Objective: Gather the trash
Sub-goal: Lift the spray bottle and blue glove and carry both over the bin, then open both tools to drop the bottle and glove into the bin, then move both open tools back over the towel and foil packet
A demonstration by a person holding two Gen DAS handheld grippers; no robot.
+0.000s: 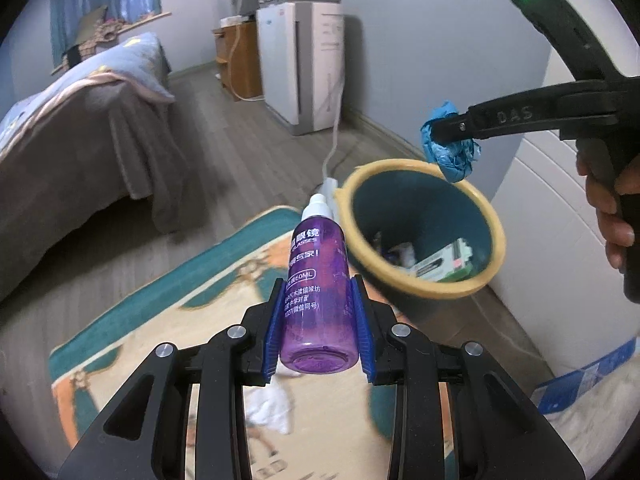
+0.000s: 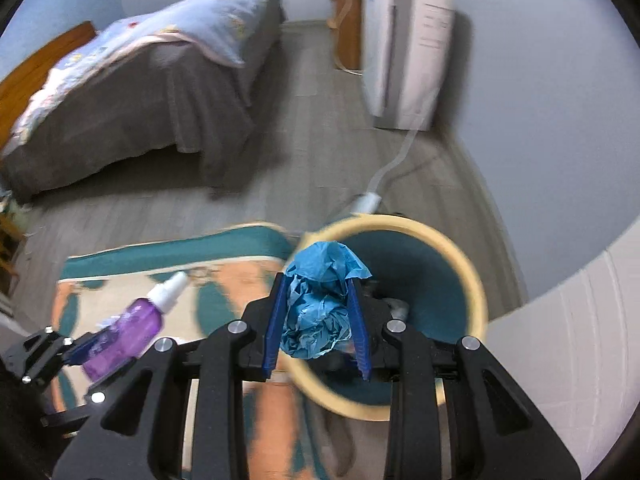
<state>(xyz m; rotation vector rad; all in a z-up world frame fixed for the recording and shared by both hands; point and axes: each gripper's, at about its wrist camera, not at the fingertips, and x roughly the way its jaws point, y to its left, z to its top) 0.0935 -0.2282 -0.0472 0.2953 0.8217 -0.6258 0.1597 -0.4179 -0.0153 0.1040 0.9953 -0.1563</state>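
My left hand-held gripper (image 1: 320, 320) is clamped on a purple spray bottle (image 1: 318, 292), its blue ribbed pads pressing the smooth translucent plastic on both sides; the bottle is a slim cylinder with white print and a white nozzle cap pointing away from me, above the rug and just beside the bin's rim. My right hand-held gripper (image 2: 318, 316) is closed on a crumpled blue wad (image 2: 316, 304), thin and creased like tissue or a plastic film, bulging out past the pad tips. In the left wrist view that wad (image 1: 450, 148) hangs at the far rim of the bin, over its edge.

The bin (image 1: 420, 236) is a round bucket, dark teal inside and out with a thick cream rim. At its bottom lie a green-and-white carton (image 1: 444, 264) and some pale scraps that I cannot make out.

Under my left hand is a rug (image 1: 168, 292) patterned in teal, orange and cream, with a white crumpled tissue (image 1: 268, 408) lying on it. Beyond are grey wood-plank floor, a bed (image 1: 80, 128) with a brown skirt and pale blue quilt, and a tall white appliance (image 1: 304, 64) against the wall.
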